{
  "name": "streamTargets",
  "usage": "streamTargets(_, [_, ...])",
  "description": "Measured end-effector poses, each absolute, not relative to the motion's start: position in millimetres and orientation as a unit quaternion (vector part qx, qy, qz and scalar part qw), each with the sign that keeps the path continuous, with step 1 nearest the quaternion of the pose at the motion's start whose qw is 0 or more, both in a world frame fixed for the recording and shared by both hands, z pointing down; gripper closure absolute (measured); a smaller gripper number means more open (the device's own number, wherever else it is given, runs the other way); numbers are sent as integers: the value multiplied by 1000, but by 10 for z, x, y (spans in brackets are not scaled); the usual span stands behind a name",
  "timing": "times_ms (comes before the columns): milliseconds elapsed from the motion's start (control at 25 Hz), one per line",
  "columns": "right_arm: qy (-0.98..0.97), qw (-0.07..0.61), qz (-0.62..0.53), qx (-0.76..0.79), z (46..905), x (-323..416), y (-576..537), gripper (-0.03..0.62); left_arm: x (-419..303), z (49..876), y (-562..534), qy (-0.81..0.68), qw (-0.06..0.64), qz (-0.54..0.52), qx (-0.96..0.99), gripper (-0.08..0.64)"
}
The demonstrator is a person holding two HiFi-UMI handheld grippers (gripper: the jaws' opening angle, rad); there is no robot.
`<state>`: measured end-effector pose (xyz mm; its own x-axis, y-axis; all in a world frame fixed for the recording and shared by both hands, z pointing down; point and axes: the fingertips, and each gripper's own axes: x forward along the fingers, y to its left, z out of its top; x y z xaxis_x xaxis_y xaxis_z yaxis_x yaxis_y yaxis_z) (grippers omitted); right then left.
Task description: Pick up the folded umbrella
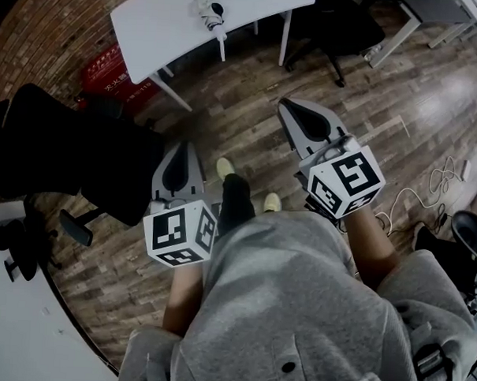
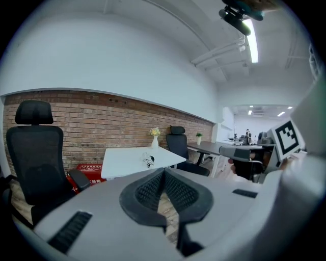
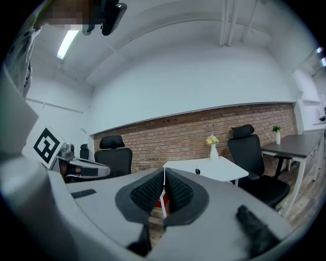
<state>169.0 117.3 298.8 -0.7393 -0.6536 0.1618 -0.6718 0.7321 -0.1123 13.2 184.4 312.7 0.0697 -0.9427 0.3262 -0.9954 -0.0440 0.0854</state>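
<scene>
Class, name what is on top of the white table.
The folded umbrella lies on the white table; a vase of flowers stands at its far edge. The left gripper covers part of its near edge.

Grey sweatshirt (image 1: 296, 307), loose, with one dark button (image 1: 288, 367) low on the front. Its sleeves (image 1: 431, 305) end well behind the tongs, short of the wrists. Dark trouser leg (image 1: 236, 201), pale yellow shoes (image 1: 224, 168). Left tongs (image 1: 183, 146) and right tongs (image 1: 289, 109): light grey shells, black ribbed pads (image 2: 147, 191) in a teardrop outline. White cube (image 1: 348, 181) with black square markers at the rear of each.
</scene>
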Motion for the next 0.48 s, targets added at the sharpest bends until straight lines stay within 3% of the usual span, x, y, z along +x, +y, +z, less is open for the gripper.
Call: streamTargets(480, [-931,82,85,346,3171,1268,573,569,-242,3333,1135,-665,171,95,721,545])
